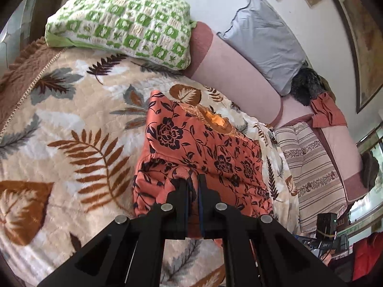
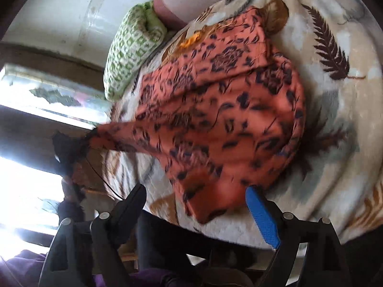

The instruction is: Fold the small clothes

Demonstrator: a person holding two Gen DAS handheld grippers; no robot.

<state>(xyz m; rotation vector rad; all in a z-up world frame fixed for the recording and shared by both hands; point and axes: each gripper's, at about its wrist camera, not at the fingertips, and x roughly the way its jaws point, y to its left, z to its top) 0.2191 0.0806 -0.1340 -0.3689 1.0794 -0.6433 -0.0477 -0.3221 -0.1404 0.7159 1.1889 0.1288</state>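
Observation:
An orange garment with dark flowers (image 1: 203, 143) lies on the leaf-patterned blanket (image 1: 71, 119), its collar with orange lace pointing to the far side. My left gripper (image 1: 194, 179) is shut on a bunched fold of its near edge, and that edge is lifted off the blanket. In the right wrist view the garment (image 2: 215, 100) is blurred, and one corner is drawn out to the left, where the dark left gripper (image 2: 81, 143) holds it. My right gripper (image 2: 196, 191) stands open, blue pad (image 2: 263, 217) showing. The garment's lower hem hangs between its fingers, untouched by the pads.
A green-and-white pillow (image 1: 124, 26) and a pink bolster (image 1: 234, 76) lie at the head of the bed, with a grey pillow (image 1: 265, 40) behind. A striped folded blanket (image 1: 311, 174) lies to the right. The bed's edge (image 2: 239, 234) runs just under my right gripper.

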